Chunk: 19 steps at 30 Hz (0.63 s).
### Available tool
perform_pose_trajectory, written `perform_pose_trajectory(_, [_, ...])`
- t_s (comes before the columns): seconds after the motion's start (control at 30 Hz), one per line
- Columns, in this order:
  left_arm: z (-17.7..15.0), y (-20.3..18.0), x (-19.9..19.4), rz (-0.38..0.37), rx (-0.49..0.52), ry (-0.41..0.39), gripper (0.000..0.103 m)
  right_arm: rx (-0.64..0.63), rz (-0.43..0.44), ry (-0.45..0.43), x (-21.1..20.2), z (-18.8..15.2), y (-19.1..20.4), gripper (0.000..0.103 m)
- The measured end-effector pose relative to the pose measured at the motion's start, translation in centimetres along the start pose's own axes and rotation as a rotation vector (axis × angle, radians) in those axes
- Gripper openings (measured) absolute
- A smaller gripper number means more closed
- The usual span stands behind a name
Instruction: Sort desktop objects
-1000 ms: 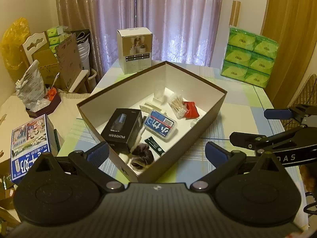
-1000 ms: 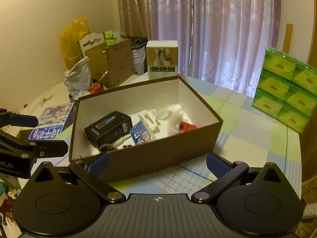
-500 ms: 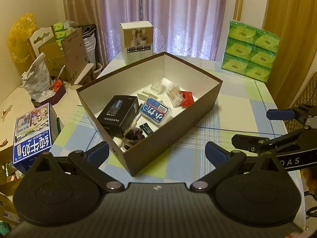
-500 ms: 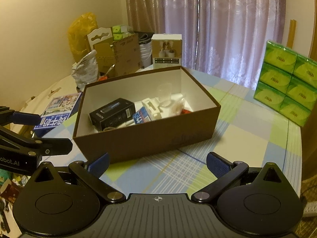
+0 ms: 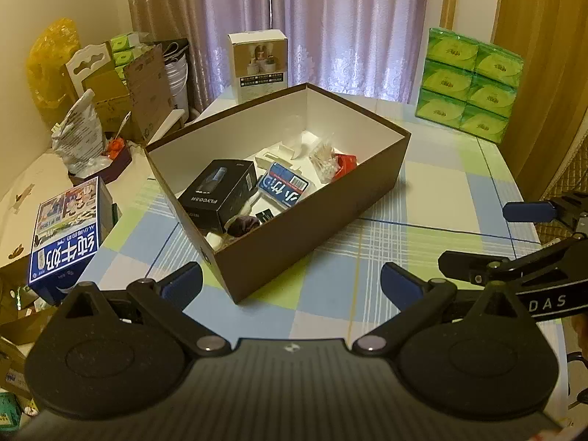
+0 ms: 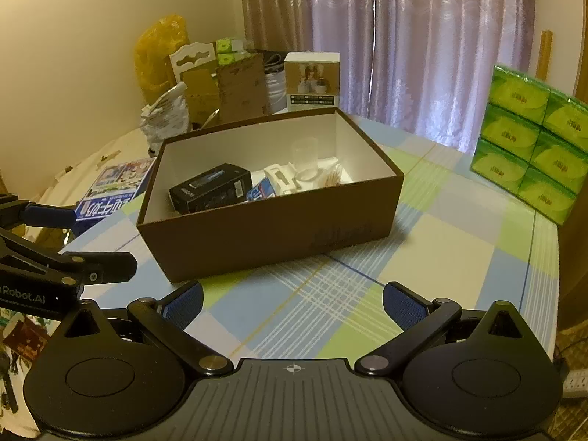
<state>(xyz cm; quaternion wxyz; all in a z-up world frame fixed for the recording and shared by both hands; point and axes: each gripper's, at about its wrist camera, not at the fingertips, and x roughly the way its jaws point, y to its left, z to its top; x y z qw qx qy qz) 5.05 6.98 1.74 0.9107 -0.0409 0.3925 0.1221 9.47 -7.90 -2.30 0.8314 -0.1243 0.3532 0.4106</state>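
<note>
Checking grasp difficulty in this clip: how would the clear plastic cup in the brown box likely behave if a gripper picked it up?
The clear plastic cup looks thin-walled, so it is probably light and may flex or crack under a hard squeeze. It stands upright among clutter in the brown box, so a nudge could tip it. Its smooth wall may slip between the fingers.

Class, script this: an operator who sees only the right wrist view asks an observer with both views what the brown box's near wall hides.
Operator: What lies behind the near wall of the brown box?
Observer: A dark fabric bundle, next to the black carton.
Operator: Anything beyond the cotton swabs?
Observer: A red packet, right beside them.
</note>
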Motion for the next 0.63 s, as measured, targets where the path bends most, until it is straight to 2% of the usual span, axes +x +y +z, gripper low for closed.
perform_pose_trajectory(0.63, [-0.83,-0.71,-0.34,0.020,-0.026,0.011,0.102,-0.010,0.024,0.021,-0.03,-0.85,-0.51,0.101])
